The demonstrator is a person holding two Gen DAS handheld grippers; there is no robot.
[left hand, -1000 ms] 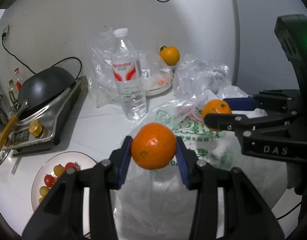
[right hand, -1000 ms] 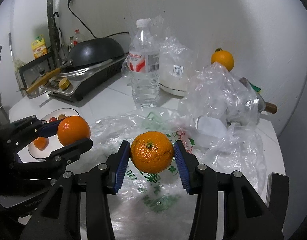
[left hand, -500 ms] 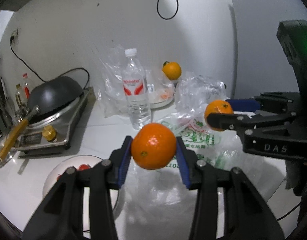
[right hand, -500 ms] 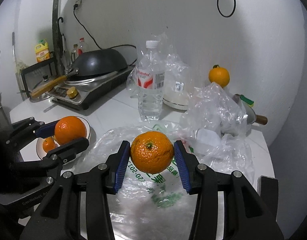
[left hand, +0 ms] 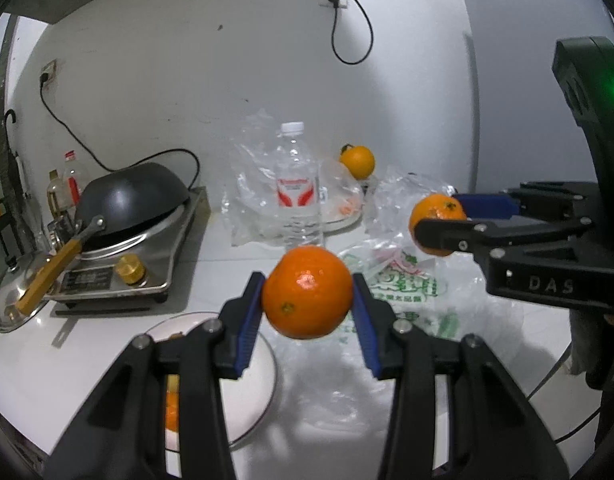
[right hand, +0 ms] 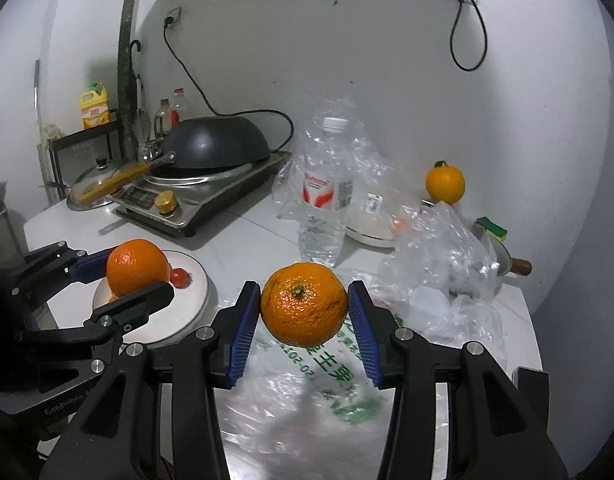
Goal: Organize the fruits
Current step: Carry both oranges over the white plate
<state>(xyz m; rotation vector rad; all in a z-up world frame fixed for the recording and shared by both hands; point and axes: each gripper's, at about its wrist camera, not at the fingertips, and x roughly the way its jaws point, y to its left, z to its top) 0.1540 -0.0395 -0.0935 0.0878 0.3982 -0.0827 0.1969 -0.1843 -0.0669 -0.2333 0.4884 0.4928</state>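
My left gripper [left hand: 307, 294] is shut on an orange [left hand: 306, 291], held in the air above the white counter. Its blue pads press both sides of the fruit. My right gripper [right hand: 305, 304] is shut on a second orange [right hand: 304, 303] over a printed plastic bag [right hand: 319, 364]. In the left wrist view the right gripper [left hand: 439, 224] shows at right with its orange [left hand: 437, 210]. In the right wrist view the left gripper [right hand: 141, 272] hovers over a white plate [right hand: 187, 308] that holds a cherry tomato [right hand: 179, 277]. A third orange [right hand: 445, 184] sits at the back by the wall.
A water bottle [right hand: 325, 196] stands mid-counter amid crumpled clear bags [right hand: 439, 248]. A black wok [right hand: 213, 144] rests on an induction cooker [right hand: 195, 204] at left, a glass lid [right hand: 89, 188] beside it. A pot handle [right hand: 521, 266] juts out at right.
Both grippers rose and drew back from the counter with their oranges still held. The plate has slid under the left gripper's fingers, and more of the wall and sockets shows.
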